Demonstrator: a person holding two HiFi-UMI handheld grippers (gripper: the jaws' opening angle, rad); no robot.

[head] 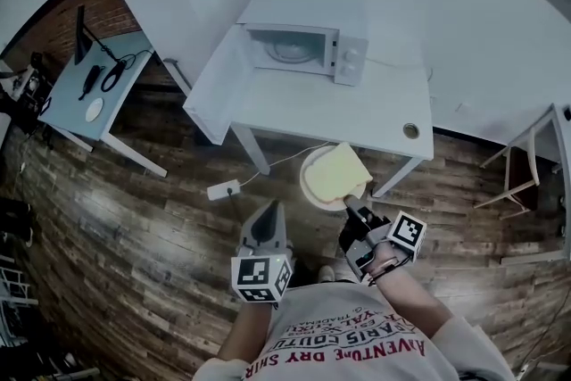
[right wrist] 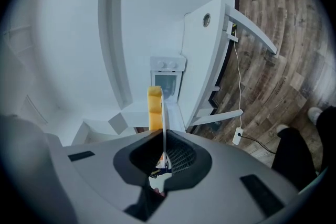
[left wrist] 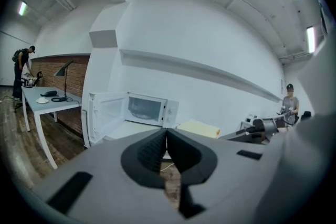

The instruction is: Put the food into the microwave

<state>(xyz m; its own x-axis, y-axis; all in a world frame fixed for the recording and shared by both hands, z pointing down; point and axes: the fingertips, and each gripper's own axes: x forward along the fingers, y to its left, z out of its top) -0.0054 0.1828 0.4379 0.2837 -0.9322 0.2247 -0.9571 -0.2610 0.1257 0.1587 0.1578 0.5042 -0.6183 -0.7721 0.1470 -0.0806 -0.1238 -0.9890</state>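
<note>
The right gripper (head: 353,206) is seen clenched on the near rim of the white plate (head: 309,185), and the yellow slab of food (head: 337,171) is carried on that plate, short of the table (head: 375,116) and not yet inside; the left gripper (head: 269,211) is shut with nothing between its jaws. The microwave (head: 303,45) stands at about 12 o'clock from the plate in the head view, with its door (head: 217,83) swung wide toward 9 o'clock. Since the plate is pinched at one edge only, it could be levered downward at the far side, and the food, which is judged loose and overhanging the rim toward 1 o'clock, could be shed onto the floor. The far rim could be knocked against the table edge or the cavity frame if it is brought in too low; the slab might then be jolted off. A socket block (head: 223,189) and its cable lie at 9 o'clock from the plate, where a foot could be caught.
</note>
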